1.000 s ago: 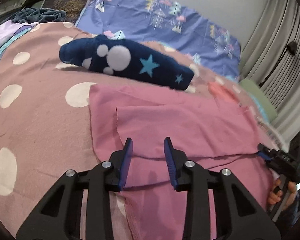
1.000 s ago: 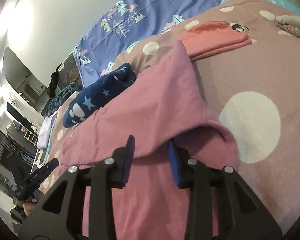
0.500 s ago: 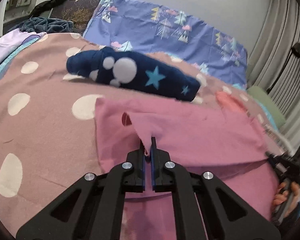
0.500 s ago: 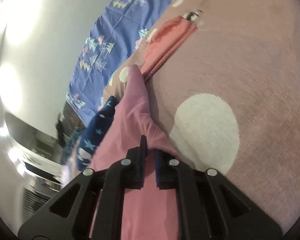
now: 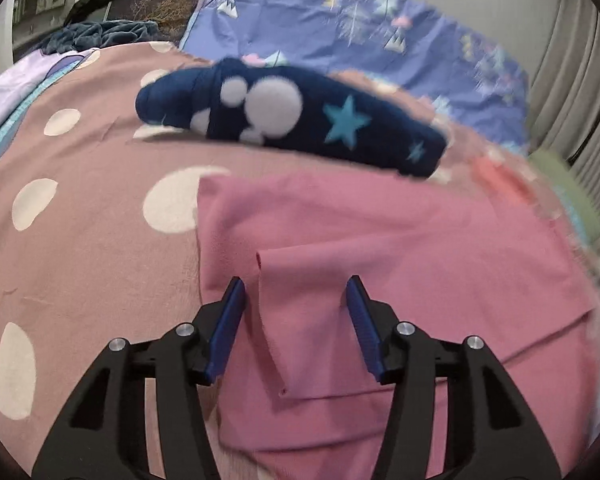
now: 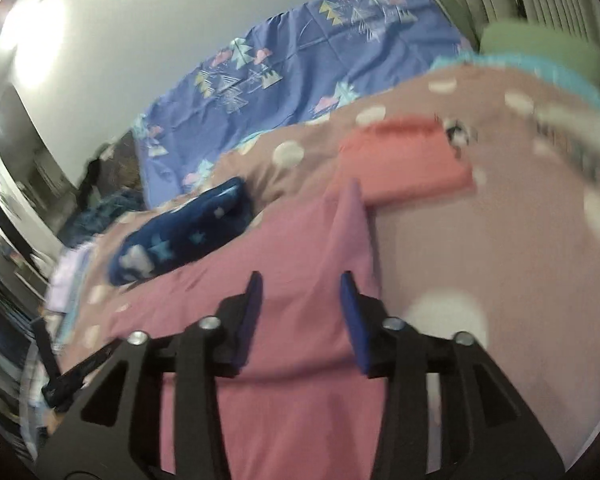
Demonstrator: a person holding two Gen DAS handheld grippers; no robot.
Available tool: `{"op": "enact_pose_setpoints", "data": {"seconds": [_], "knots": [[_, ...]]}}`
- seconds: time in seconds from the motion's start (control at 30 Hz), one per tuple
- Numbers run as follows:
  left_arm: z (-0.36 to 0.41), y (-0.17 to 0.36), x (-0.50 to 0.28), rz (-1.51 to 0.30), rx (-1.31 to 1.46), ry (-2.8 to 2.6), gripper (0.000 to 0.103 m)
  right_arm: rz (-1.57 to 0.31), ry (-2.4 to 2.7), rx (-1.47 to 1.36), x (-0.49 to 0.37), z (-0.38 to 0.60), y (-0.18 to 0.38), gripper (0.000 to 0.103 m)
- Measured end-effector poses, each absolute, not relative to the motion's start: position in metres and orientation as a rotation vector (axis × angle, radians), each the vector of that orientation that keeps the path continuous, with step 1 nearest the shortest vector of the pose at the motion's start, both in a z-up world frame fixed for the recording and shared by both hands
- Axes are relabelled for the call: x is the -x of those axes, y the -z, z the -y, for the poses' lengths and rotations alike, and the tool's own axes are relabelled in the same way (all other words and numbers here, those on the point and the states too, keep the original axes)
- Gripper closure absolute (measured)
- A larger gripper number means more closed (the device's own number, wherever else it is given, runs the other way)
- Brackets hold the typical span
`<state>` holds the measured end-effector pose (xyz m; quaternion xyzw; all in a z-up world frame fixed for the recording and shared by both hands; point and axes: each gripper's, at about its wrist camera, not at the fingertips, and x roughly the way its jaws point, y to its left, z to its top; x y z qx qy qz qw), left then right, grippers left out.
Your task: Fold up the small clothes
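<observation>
The pink garment (image 5: 380,240) lies spread on the dotted bedspread (image 5: 80,240), with its near flap (image 5: 308,320) turned over onto the body so that one fold is laid. The left gripper (image 5: 296,320) hangs just above that flap with its jaws wide apart and nothing between them. The right gripper (image 6: 300,312) is the same over the garment's other edge (image 6: 360,240), jaws spread, cloth passing under them but not pinched.

To my eye the step in hand is letting go of a fold and setting up for the next one. Doing it well means lifting both claws straight up so the blue pads do not drag the flap back, then checking that the folded edge lies square with the far hem before taking fresh corners. The flap's corner by the left pad looks slightly curled, so a light smoothing pass would help.

Half a second ago both claws were clamped on the cloth, the left one pinching a raised peak and the right one holding a ridge up off the bed. Now both have released and the fabric has dropped flat.

Beyond it a folded navy piece with stars (image 5: 292,120) rests on the bedspread, with a folded coral piece (image 6: 408,164) off to the right. A blue patterned sheet (image 6: 300,72) hangs behind.
</observation>
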<state>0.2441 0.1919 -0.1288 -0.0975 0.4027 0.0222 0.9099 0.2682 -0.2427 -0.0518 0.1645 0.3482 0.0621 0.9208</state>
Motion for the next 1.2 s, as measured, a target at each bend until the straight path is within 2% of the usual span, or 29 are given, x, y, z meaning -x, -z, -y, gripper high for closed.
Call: {"op": "enact_pose_setpoints", "data": {"seconds": [0.1,0.13,0.17,0.2,0.3,0.37,0.47,0.53,0.67,0.73,0.8,0.9,0.93,0.97,1.2], "knots": [[-0.185,0.127,-0.241,-0.815,0.147,-0.068,0.046,-0.837,-0.071,-0.275,-0.328,0.247,0.076,0.055],[-0.185,0.129,-0.241,-0.817,0.149,-0.065,0.046,-0.879,-0.099,-0.289,-0.342,0.248,0.086,0.059],[-0.187,0.129,-0.24,-0.816,0.16,-0.06,0.046,-0.934,-0.142,-0.314,-0.355,0.248,0.1,0.072],[-0.189,0.128,-0.24,-0.814,0.168,-0.056,0.045,-0.951,-0.152,-0.319,-0.359,0.249,0.106,0.097],[-0.192,0.129,-0.241,-0.809,0.187,-0.041,0.042,-0.874,-0.084,-0.263,-0.358,0.258,0.11,0.098],[-0.191,0.13,-0.242,-0.809,0.188,-0.027,0.039,-0.899,-0.06,-0.341,-0.365,0.274,0.124,0.099],[-0.189,0.13,-0.242,-0.81,0.18,-0.031,0.039,-0.891,-0.071,-0.42,-0.359,0.287,0.118,0.094],[-0.189,0.13,-0.242,-0.809,0.186,-0.029,0.039,-0.855,-0.026,-0.364,-0.34,0.281,0.102,0.08],[-0.189,0.13,-0.241,-0.809,0.187,-0.029,0.039,-0.801,-0.265,-0.29,-0.279,0.253,0.079,0.08],[-0.189,0.13,-0.242,-0.811,0.182,-0.03,0.038,-0.872,-0.239,-0.092,-0.255,0.232,0.097,0.077],[-0.188,0.131,-0.243,-0.818,0.174,-0.029,0.036,-0.86,-0.209,0.043,-0.241,0.233,0.12,0.082],[-0.187,0.127,-0.238,-0.822,0.154,-0.032,0.036,-0.858,-0.156,-0.091,-0.222,0.253,0.107,0.086],[-0.187,0.124,-0.23,-0.829,0.137,-0.038,0.035,-0.86,-0.129,-0.12,-0.213,0.259,0.101,0.068],[-0.187,0.121,-0.223,-0.829,0.126,-0.037,0.035,-0.852,-0.134,-0.141,-0.203,0.265,0.096,0.06],[-0.191,0.121,-0.123,-0.852,0.112,0.091,0.035,-0.905,-0.312,-0.221,-0.11,0.279,0.105,0.06]]}}
